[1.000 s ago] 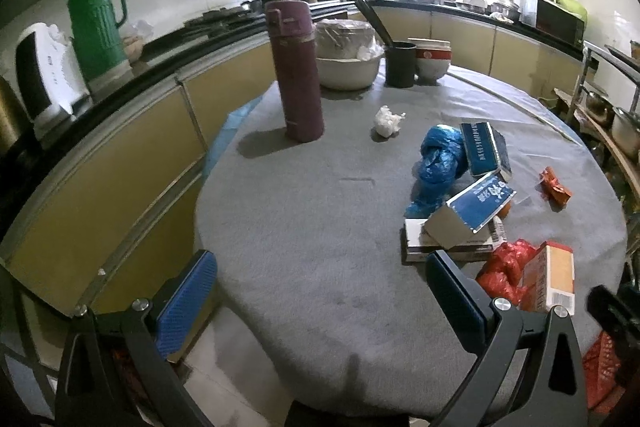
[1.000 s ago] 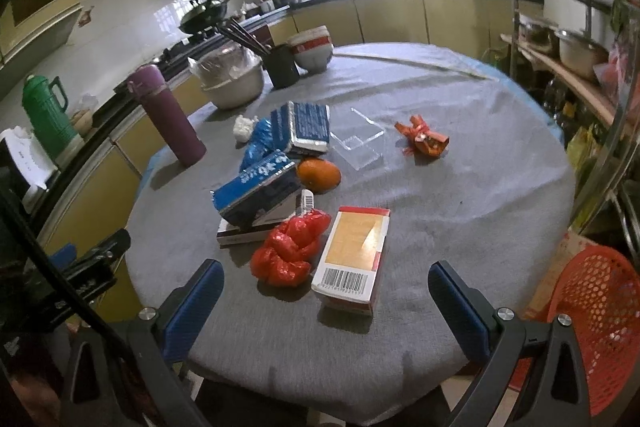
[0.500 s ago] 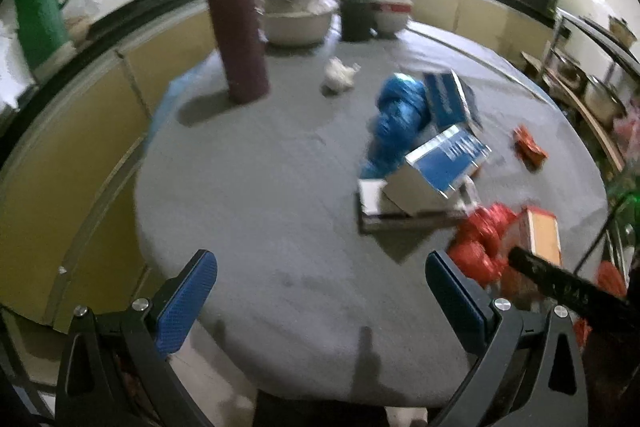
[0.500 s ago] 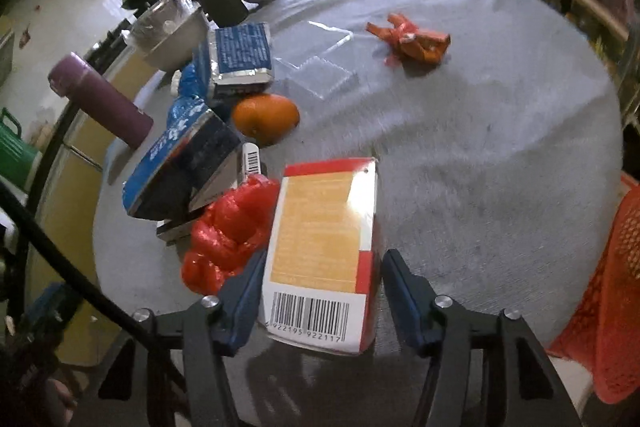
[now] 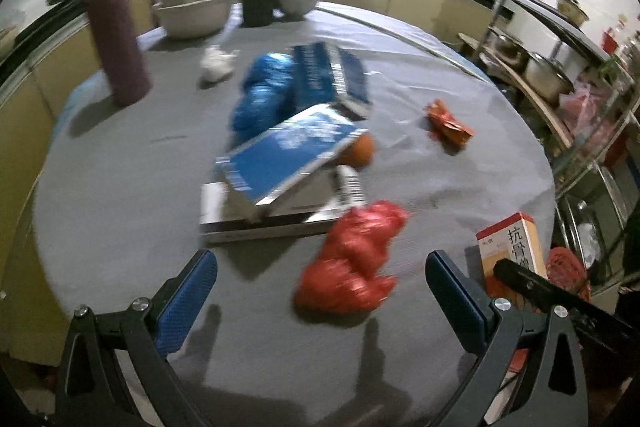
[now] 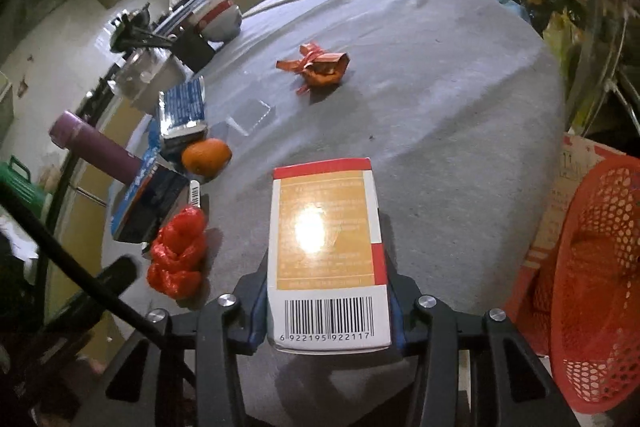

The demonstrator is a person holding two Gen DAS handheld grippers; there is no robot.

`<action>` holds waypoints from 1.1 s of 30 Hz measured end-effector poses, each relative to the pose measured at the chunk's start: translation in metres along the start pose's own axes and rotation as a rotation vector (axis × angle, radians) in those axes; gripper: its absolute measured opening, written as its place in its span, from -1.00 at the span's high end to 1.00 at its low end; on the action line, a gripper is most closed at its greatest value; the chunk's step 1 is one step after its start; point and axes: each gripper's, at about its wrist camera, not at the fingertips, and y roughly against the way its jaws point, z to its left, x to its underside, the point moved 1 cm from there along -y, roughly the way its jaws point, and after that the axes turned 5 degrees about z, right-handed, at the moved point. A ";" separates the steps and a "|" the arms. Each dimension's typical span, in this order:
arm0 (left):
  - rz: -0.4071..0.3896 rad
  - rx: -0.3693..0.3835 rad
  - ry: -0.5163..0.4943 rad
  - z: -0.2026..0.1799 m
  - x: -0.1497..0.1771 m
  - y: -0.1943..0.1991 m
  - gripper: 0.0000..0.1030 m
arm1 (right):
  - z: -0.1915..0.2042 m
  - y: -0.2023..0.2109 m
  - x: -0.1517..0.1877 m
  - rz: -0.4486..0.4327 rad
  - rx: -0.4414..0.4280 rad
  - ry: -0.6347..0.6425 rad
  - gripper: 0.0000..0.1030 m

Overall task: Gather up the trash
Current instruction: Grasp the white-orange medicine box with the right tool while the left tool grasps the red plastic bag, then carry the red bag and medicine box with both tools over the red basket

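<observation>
While the right gripper [image 6: 328,301], jaws just closing, pinches the orange box [image 6: 326,227], lift squarely toward the red basket [image 6: 596,287].

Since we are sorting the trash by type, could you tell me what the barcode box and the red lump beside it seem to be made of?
The barcode box looks like glossy printed cardboard: flat faces, crisp edges, a bright glare spot. The red lump looks like thin shiny plastic film, probably a bag, given its crumpled, glinting folds.
</observation>
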 end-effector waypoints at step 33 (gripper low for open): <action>0.084 0.292 -0.318 -0.142 0.039 0.016 0.23 | -0.111 0.095 0.040 -0.233 0.024 -0.178 0.05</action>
